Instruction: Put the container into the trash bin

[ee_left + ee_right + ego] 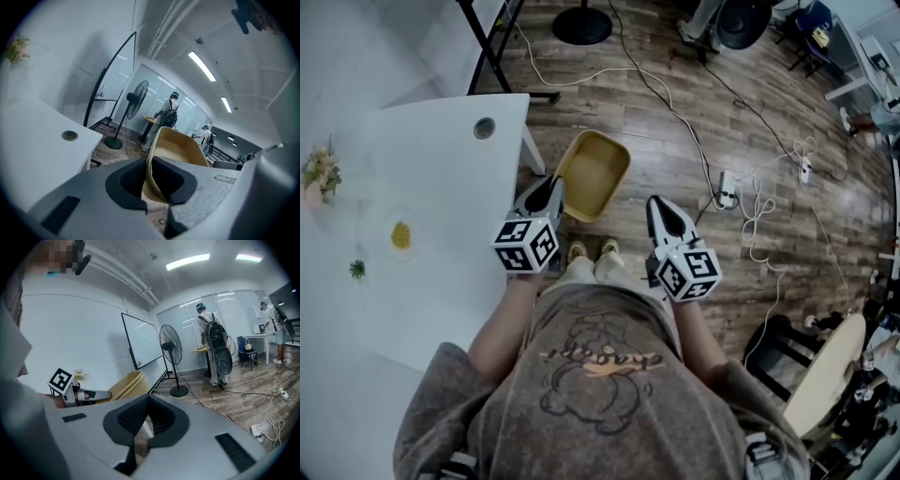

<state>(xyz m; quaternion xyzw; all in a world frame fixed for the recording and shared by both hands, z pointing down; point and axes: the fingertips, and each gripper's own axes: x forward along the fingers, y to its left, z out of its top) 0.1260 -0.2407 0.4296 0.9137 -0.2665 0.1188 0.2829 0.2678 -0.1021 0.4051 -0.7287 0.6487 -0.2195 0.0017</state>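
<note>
A tan, shallow plastic container [592,173] hangs over the wood floor just past the white table's corner. My left gripper [549,195] is shut on its near rim. In the left gripper view the thin rim [150,174] stands pinched between the two dark pads, and the container's hollow [180,149] faces away from me. My right gripper [662,208] is held to the right of the container, apart from it, shut with nothing between its fingers [146,401]. From the right gripper view I see the container [124,386] and the left gripper [87,394] side on. No trash bin shows in any view.
The white table [441,169] lies at the left, with a cable hole [484,127], a small dish [400,234] and flowers [319,174]. Cables and a power strip [727,189] trail across the floor at right. A fan base [581,26] stands ahead. People stand far off [213,350].
</note>
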